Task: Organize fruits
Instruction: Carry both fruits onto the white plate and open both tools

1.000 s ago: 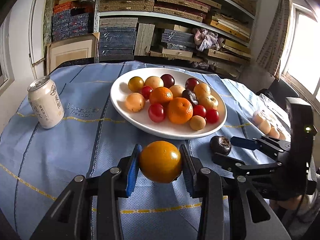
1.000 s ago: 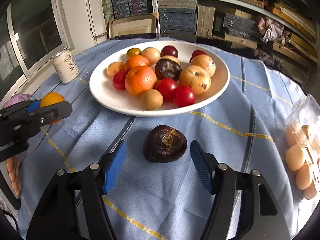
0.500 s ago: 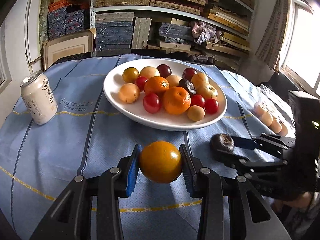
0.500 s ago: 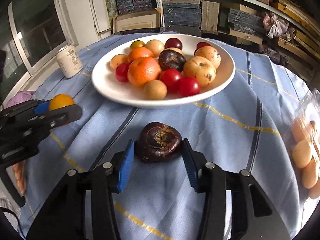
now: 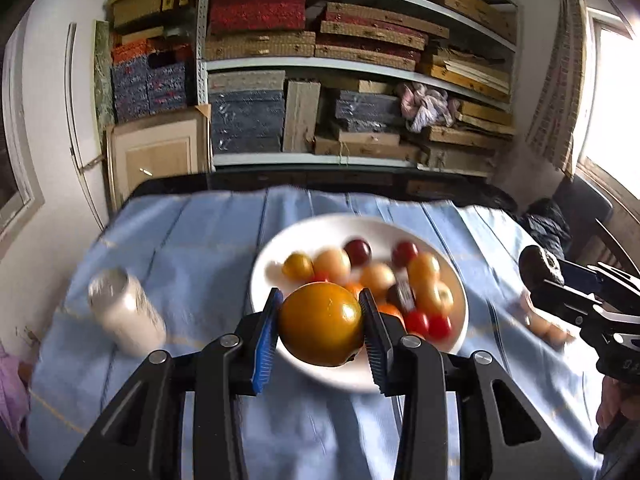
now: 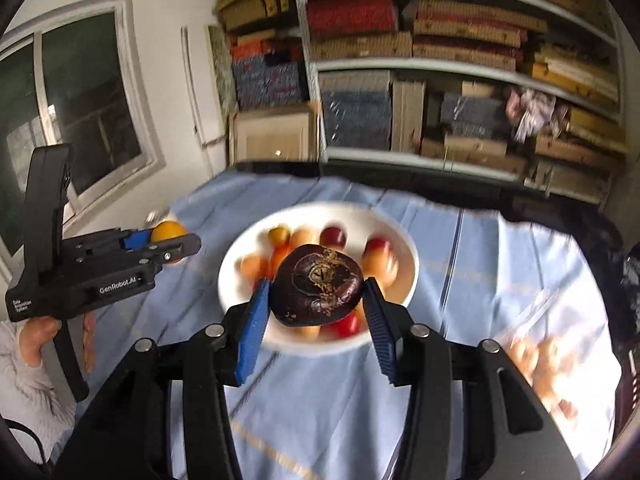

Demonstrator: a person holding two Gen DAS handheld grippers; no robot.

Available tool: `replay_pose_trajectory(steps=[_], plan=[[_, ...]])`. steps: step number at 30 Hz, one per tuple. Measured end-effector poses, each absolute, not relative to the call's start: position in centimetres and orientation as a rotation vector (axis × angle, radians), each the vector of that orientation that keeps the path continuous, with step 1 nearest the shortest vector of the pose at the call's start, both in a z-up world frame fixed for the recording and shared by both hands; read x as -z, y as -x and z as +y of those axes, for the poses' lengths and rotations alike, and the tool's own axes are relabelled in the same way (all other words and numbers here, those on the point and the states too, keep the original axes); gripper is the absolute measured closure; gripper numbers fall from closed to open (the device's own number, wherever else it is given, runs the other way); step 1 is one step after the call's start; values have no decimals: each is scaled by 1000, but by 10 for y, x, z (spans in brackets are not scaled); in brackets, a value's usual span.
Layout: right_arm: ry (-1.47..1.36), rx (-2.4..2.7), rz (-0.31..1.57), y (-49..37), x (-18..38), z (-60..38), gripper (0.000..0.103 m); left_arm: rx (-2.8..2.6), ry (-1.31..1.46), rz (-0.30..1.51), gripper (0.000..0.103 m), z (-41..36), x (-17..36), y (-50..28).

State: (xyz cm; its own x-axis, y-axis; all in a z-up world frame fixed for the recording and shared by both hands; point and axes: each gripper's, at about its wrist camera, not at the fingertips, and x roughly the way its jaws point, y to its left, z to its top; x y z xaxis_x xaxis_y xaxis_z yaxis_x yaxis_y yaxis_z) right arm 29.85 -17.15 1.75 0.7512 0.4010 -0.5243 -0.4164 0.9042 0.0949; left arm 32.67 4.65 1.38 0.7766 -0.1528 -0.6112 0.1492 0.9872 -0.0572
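Note:
My left gripper is shut on an orange-yellow fruit and holds it in the air above the near rim of the white plate. My right gripper is shut on a dark purple fruit, also raised above the plate. The plate holds several oranges, red tomatoes and pale round fruits. The left gripper with its orange fruit shows in the right wrist view. The right gripper with the purple fruit shows in the left wrist view.
A white drink can stands on the blue tablecloth left of the plate. A clear plastic pack of pale fruits lies at the right. Shelves of boxes stand behind the table.
Both grippers have lifted well above the table with their fruits. The right gripper closed on the dark purple fruit and raised it off the cloth. The view is blurred by motion.

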Motion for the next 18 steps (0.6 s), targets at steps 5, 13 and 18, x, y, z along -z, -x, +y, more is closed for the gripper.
replay_pose_trajectory(steps=[5,13,18], plan=[[73,-419,598,-353,-12,-151,57,121,-14,699,64,42,-8,-375],[110,-414,686,-428,33,-119,57,106,-10,778,64,35,42,-433],[122,-418,714,-450,53,-112,57,110,9,795,64,36,63,-448]])
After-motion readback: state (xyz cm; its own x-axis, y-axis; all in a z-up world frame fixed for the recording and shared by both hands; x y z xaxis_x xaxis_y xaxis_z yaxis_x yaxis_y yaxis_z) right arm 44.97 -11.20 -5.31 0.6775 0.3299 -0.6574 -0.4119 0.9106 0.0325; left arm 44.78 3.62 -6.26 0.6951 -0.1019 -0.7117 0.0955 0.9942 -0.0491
